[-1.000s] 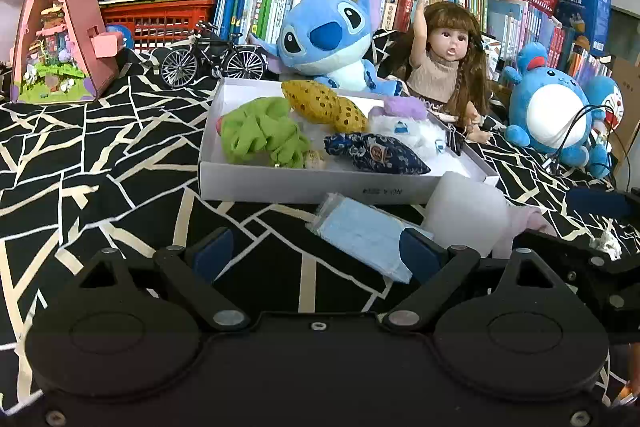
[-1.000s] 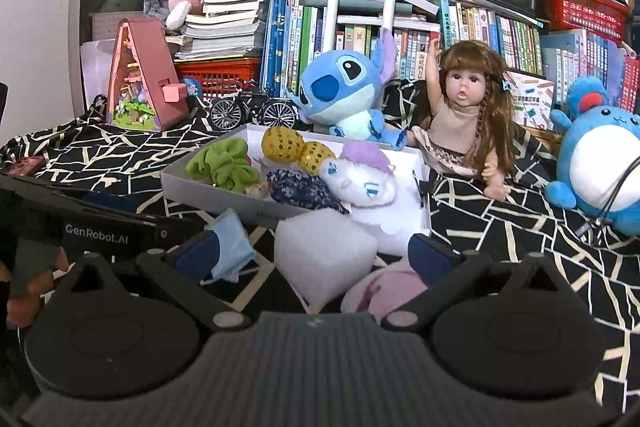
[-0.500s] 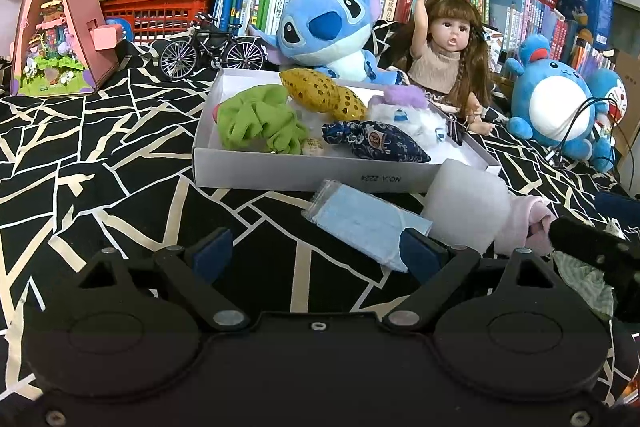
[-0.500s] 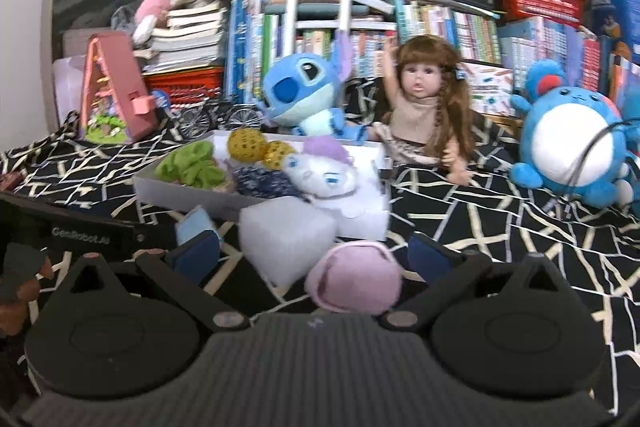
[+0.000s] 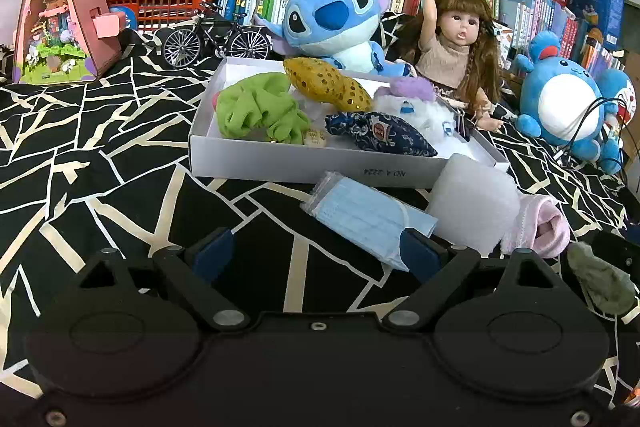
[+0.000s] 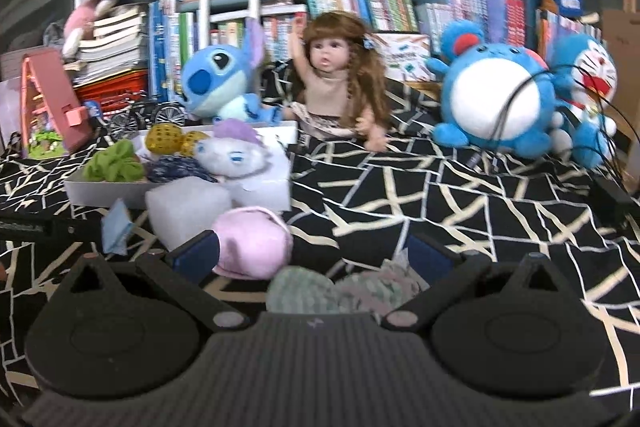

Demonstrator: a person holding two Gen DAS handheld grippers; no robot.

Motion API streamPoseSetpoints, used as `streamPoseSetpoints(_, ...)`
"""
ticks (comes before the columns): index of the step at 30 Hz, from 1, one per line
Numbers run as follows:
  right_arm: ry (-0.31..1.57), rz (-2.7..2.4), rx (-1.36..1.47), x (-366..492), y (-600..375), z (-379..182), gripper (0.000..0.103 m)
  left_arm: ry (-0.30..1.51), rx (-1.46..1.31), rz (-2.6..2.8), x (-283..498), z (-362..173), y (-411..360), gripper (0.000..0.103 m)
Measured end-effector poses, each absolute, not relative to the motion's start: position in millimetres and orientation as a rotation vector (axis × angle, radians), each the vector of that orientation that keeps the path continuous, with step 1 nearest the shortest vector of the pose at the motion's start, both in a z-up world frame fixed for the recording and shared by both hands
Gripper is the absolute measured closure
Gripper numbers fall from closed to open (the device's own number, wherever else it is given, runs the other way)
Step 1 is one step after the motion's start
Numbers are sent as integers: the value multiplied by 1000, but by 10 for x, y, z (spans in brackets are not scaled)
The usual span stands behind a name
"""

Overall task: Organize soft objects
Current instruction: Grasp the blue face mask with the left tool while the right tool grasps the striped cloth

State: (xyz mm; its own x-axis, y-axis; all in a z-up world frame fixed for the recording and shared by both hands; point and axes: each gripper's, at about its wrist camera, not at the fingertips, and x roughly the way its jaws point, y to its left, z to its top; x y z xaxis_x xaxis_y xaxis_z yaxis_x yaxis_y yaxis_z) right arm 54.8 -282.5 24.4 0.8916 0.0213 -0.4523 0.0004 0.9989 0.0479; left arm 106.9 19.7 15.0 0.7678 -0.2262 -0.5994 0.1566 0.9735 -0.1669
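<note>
The right gripper (image 6: pixel 310 253) has its two blue fingers spread wide apart, and it holds nothing. Right between them, low at 6 o'clock in the right wrist view, lies a soft green and grey knitted cloth (image 6: pixel 344 291) on the black cloth with cream lines (image 6: pixel 460 195). That looks like the next thing to pick up. To do it well, go down so one finger is on each side of the bunched-up middle, then squeeze slowly. It is floppy, so grab a thick fold, not a thin edge.

At 10 o'clock, touching the left finger, sits a soft pink rolled cloth (image 6: pixel 252 243). Keep that finger off it, or both may come up together. Behind it is a white foam block (image 6: pixel 188 205), and past that the flat white cardboard box (image 6: pixel 104 193) with soft things already inside. The free room in the box seems to be at its near right corner.

The left gripper (image 5: pixel 316 259) is wide open too and holds nothing. At 1 o'clock from it lies a pack of light blue face masks (image 5: pixel 368 219), touching its right finger. Its wrap may be slippery.
</note>
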Motion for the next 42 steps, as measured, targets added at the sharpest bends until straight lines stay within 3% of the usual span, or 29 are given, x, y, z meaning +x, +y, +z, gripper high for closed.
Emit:
streamPoseSetpoints(27,511,-61,33,569,-2917,14,0,684,-156,-207,1203,94,-62,13)
streamPoseSetpoints(42,546,-85,65,627,-2984,-101,0,684,-143,-142,1401,42,-284,6)
